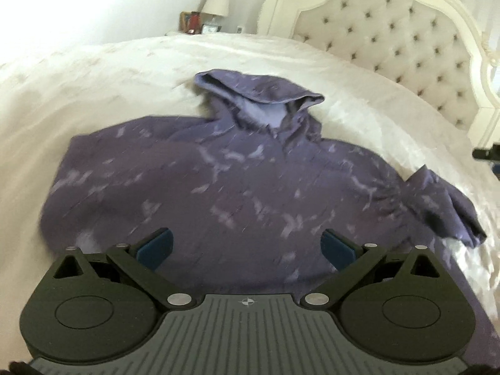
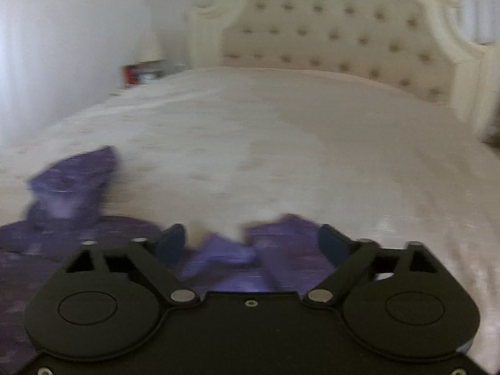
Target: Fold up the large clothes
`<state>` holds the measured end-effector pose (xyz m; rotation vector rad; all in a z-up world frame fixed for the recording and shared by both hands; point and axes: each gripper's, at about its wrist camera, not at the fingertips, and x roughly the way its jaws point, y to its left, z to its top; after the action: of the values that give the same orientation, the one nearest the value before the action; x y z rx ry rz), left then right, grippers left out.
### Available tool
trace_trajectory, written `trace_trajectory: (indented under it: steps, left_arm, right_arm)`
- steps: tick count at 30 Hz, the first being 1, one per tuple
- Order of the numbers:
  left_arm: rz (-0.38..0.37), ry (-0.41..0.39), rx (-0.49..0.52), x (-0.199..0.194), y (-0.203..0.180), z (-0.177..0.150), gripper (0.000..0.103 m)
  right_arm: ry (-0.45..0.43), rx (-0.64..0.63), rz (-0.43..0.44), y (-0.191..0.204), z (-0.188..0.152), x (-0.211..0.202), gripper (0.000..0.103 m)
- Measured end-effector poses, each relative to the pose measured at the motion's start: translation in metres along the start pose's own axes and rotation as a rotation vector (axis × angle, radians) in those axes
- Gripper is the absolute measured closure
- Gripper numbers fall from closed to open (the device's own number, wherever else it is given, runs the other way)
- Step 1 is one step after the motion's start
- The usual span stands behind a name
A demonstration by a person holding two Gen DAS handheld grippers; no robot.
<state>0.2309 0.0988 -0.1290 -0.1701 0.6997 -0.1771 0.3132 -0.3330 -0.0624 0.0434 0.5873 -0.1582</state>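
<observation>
hoodie (image 1: pixel 218 181) spread on bed (image 1: pixel 93 72); both grippers gape above it.

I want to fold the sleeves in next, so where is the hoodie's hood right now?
In the left wrist view the hood lies open on the white bedspread, at the purple hoodie's far end, toward the tufted headboard.

Both grippers are black with round hubs, silver pivot screws and blue-padded jaws.

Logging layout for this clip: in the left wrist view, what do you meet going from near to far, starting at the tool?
left tool → purple hoodie body → hood → white bedspread → lamp
</observation>
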Motion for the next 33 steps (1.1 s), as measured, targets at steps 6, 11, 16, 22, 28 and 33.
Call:
trace_trajectory:
  steps: [6, 11, 16, 22, 28, 33]
  left_arm:
    - [0.008, 0.036, 0.050, 0.035, -0.015, 0.001, 0.001]
    - [0.068, 0.100, 0.151, 0.060, -0.026, -0.016, 0.000]
    - [0.060, 0.106, 0.137, 0.060, -0.022, -0.017, 0.000]
    - [0.068, 0.106, 0.143, 0.061, -0.024, -0.019, 0.000]
    - [0.068, 0.109, 0.146, 0.062, -0.023, -0.018, 0.000]
    - [0.060, 0.123, 0.148, 0.061, -0.022, -0.013, 0.000]
  right_arm:
    - [0.073, -0.050, -0.060, -0.002, -0.006, 0.038, 0.008]
    - [0.146, -0.080, -0.069, 0.008, -0.019, 0.070, 0.017]
    - [0.217, -0.111, -0.117, 0.007, -0.034, 0.095, 0.033]
    - [0.237, 0.019, -0.072, -0.026, -0.045, 0.095, 0.088]
    - [0.108, 0.028, -0.018, -0.031, -0.020, 0.053, 0.092]
    - [-0.032, 0.041, 0.156, -0.008, 0.021, 0.004, 0.092]
